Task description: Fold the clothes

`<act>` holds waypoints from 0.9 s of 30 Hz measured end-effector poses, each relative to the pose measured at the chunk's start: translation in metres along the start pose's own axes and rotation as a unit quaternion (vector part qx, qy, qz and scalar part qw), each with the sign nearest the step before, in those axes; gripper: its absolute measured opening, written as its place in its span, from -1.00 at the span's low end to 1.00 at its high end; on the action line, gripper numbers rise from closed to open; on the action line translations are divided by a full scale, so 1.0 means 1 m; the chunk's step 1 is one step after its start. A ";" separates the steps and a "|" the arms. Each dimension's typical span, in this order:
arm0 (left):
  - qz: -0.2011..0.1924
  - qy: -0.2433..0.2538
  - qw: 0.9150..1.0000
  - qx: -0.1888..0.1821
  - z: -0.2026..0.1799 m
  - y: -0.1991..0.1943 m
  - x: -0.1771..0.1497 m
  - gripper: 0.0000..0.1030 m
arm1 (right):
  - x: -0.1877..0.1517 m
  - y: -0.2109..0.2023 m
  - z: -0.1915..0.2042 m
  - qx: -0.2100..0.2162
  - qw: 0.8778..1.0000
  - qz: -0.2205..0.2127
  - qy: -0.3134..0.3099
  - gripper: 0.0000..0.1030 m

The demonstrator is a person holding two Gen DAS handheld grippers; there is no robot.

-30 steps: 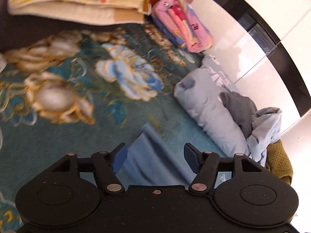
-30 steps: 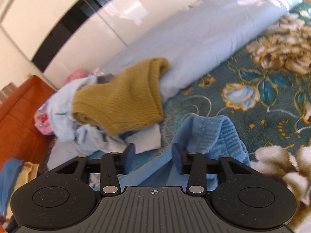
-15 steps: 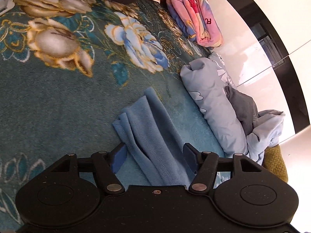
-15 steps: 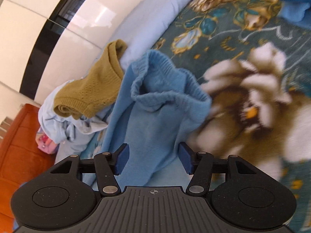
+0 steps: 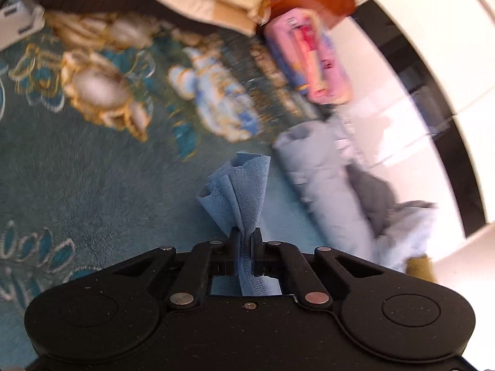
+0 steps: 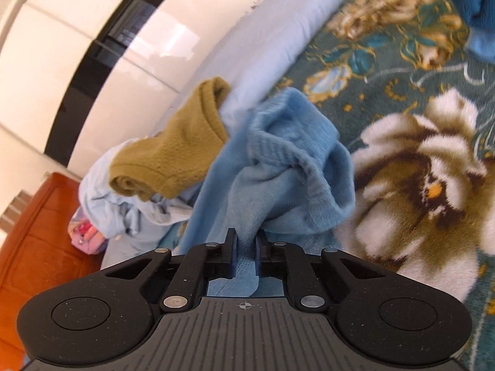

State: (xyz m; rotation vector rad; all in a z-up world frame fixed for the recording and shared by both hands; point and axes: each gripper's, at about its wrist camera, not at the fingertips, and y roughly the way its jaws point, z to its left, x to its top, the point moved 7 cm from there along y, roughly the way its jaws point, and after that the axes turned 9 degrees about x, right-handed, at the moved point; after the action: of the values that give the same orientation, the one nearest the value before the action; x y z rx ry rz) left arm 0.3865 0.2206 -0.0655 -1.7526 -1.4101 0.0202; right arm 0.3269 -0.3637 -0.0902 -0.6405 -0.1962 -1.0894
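2 handheld grippers, jaws just closed: left gripper (image 5: 246, 236) pinches bunched end of blue garment (image 5: 239, 185); right gripper (image 6: 246, 244) clamps its ribbed end. Garment crumpled on floral carpet (image 5: 77, 170), beside clothes pile (image 6: 167, 167). Step: grasp made — next, likely lift and spread flat.

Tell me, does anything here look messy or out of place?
Yes. Beside the pale blue duvet, a mustard knit lies on a crumpled heap of light clothes, none folded. The blue garment is bunched too, pinched in both the left gripper and right gripper.
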 end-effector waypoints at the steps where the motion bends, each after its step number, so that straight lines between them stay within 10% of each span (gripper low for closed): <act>1: -0.002 0.009 1.000 -0.004 0.001 -0.011 0.001 -0.96 | -0.002 -0.008 0.003 0.002 1.000 0.000 -0.003 -0.84; 11: 0.034 0.006 0.999 0.004 0.096 -0.090 -0.015 -0.96 | -0.050 -0.085 -0.016 -0.020 0.998 0.056 -0.005 -0.83; 16: 0.066 -0.083 0.994 0.018 0.140 -0.089 -0.026 -0.96 | -0.066 -0.089 -0.027 -0.057 0.996 0.065 -0.026 -0.73; 21: 0.067 -0.062 0.996 0.014 0.140 -0.097 -0.026 -0.94 | -0.057 -0.106 -0.030 -0.055 0.998 0.027 -0.023 -0.28; 27: 0.063 -0.066 0.996 0.017 0.141 -0.114 -0.037 -0.91 | -0.036 -0.117 -0.055 -0.059 0.998 -0.016 0.013 -0.29</act>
State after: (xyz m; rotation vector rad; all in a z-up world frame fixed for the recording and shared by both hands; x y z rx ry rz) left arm 0.2129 0.2734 -0.1014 -1.8383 -1.3819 0.2305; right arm 0.1996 -0.4033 -0.1053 -0.7310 -0.1212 -1.1451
